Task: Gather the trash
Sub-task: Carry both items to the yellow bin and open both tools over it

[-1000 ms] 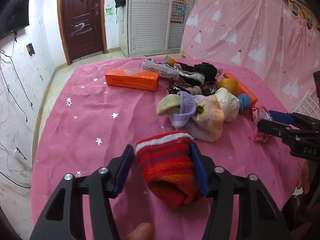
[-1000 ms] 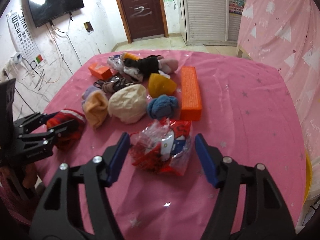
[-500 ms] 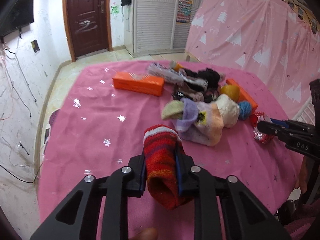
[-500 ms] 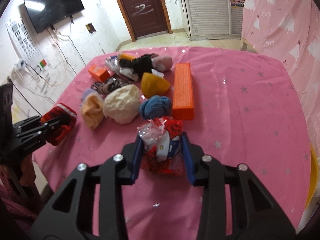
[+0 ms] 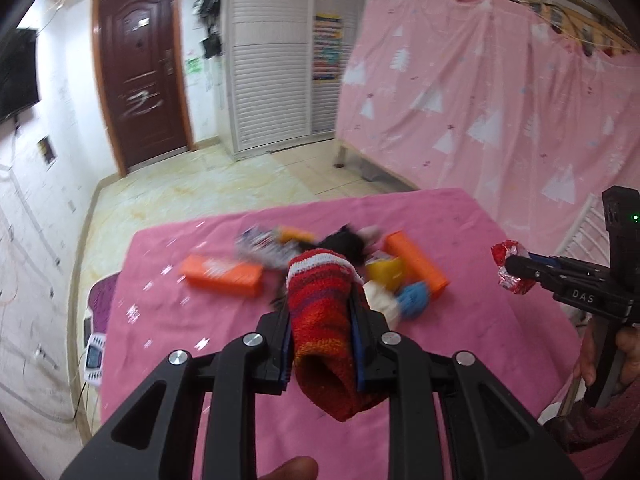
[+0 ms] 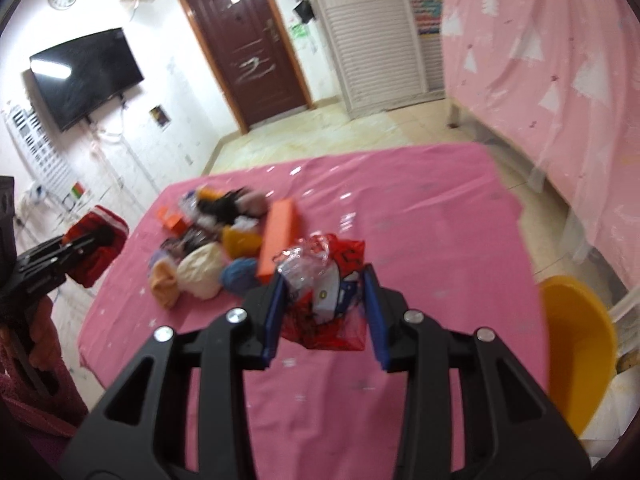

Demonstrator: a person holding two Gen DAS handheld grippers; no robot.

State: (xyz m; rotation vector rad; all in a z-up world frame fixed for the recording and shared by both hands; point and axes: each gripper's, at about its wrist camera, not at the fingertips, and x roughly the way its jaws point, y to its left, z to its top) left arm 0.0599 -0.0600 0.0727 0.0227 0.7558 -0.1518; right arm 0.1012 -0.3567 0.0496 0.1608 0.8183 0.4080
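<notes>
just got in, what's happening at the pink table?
A person holds a gripper in each hand. The left gripper is shut on a red striped sock, held above the table. The right gripper is shut on a crumpled red snack wrapper, also off the cloth. More socks and two orange boxes lie on the table. A yellow bin stands beside it.

A brown door (image 6: 248, 44) stands far ahead of the claw, a white louvred cupboard (image 6: 376, 28) to its right. A dark television (image 6: 84, 74) hangs up left – a yellow stool (image 6: 576, 344) sits low right, beside the pink-clothed table (image 6: 440, 216).
</notes>
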